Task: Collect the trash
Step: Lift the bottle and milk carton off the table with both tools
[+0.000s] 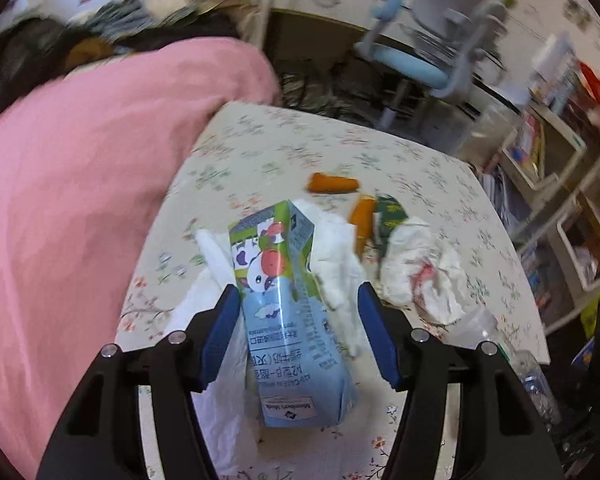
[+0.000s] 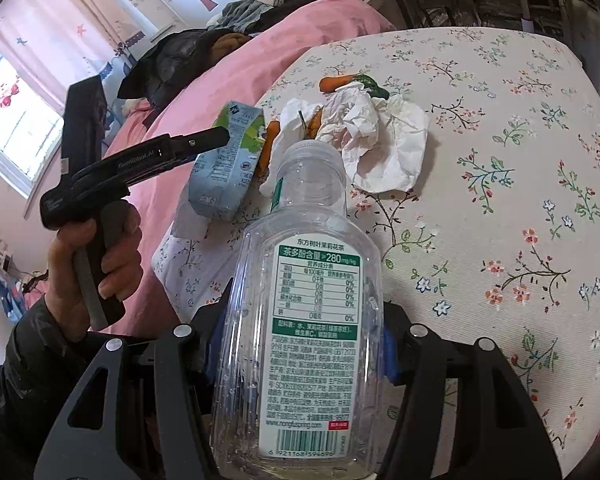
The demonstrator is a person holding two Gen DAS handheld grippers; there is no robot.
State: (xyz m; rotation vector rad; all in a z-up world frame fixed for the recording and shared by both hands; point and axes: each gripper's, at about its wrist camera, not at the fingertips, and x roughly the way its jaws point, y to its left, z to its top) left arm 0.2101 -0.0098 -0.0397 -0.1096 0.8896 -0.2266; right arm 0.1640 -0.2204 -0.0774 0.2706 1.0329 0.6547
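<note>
A pink-covered bed (image 2: 308,28) beside a floral-clothed table (image 2: 520,160), a bright window (image 2: 16,120), a blue desk chair (image 1: 424,52).

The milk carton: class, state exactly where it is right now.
In the left wrist view the milk carton sits between the open left gripper's fingers, over white tissue on the floral table, left of the orange peels.

Pink bedding (image 2: 308,28) — blue chair (image 1: 428,52), shelves (image 1: 548,148)
</note>
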